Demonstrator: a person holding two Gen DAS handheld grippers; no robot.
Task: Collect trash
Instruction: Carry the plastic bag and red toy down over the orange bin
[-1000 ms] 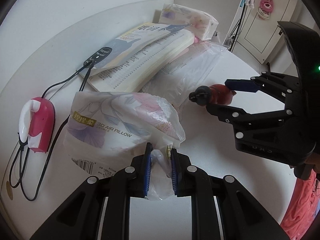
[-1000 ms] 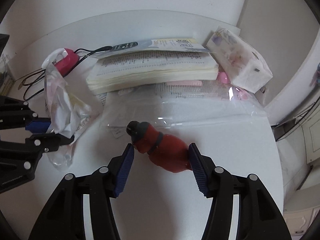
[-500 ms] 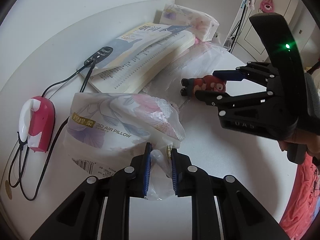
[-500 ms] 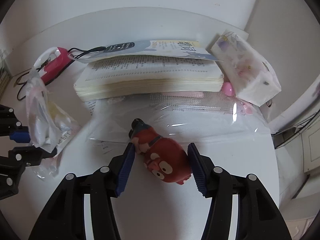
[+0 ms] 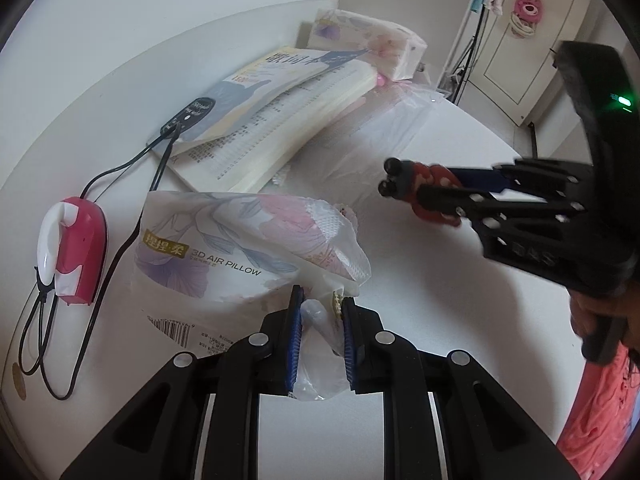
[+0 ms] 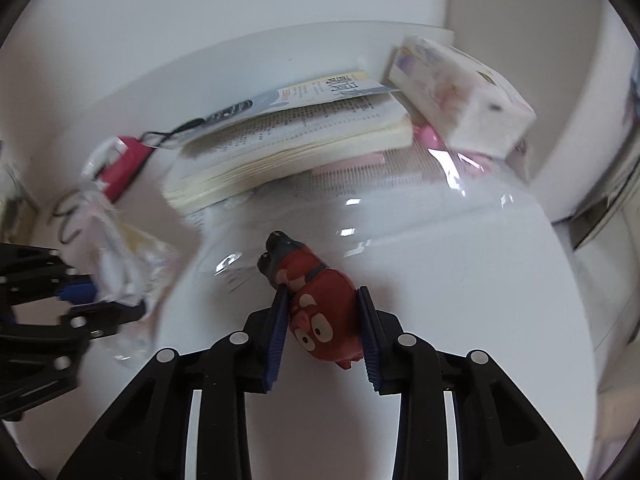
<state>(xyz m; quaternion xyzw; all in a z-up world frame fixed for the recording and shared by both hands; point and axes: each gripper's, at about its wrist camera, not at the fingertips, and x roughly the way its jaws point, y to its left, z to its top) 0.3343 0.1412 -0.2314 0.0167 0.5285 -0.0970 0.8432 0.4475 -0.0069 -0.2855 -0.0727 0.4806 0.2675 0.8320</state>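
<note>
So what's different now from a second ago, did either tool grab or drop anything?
The right tool closed on the red toy figure, which had lain between its open fingers, and turned it: it was seen side on and now shows its face to the right wrist camera. Nothing was dropped. The left tool stays clamped on the empty tissue wrapper. The open book, tissue pack and pink gadget kept their places.

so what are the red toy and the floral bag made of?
Red toy: looks like matte soft foam or rubber, printed eyes, no glare; softness is a guess. Floral bag: thin glossy plastic film, crinkled, printed barcode, see-through where the left claw pinches it.
</note>
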